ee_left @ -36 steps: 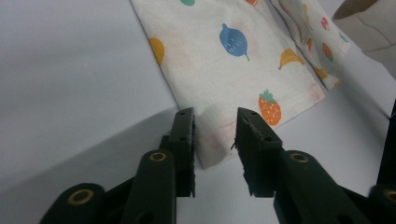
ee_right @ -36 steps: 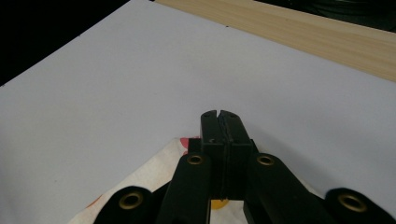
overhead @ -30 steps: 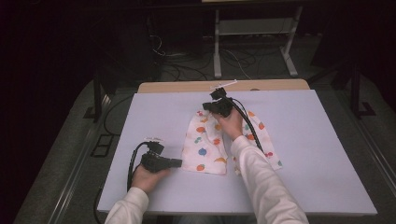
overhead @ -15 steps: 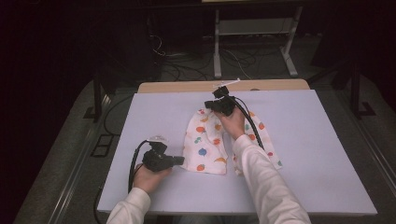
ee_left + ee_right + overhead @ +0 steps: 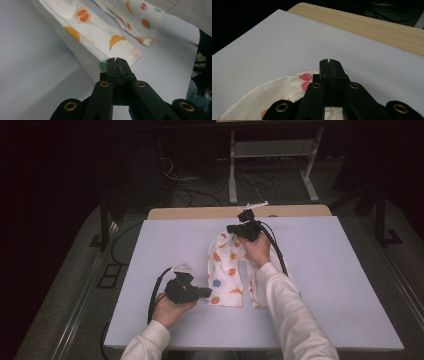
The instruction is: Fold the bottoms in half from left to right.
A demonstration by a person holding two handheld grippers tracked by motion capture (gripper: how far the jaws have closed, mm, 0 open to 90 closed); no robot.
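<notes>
High view has the person leaning over the bench (image 5: 125,320) with a small pair of fruit-print trousers (image 5: 226,270) spread near its middle, waist toward the far edge and legs toward the person. The right claw (image 5: 234,228) sits at the waistband, its jaws pressed together with white cloth bunched just under them, so it looks to be pinching the fabric, though the bite itself is hidden. The left claw (image 5: 206,293) is at the hem of the nearer leg; in the left gripper view its jaws are closed tight against the cloth's corner (image 5: 120,56), seemingly nipping only a sliver. That thin hold worries me: if the two hands pull apart or lift, the hem could slip free and the leg flop back crumpled. The trailing cable (image 5: 154,292) could also snag and jerk the left hand (image 5: 167,310).
</notes>
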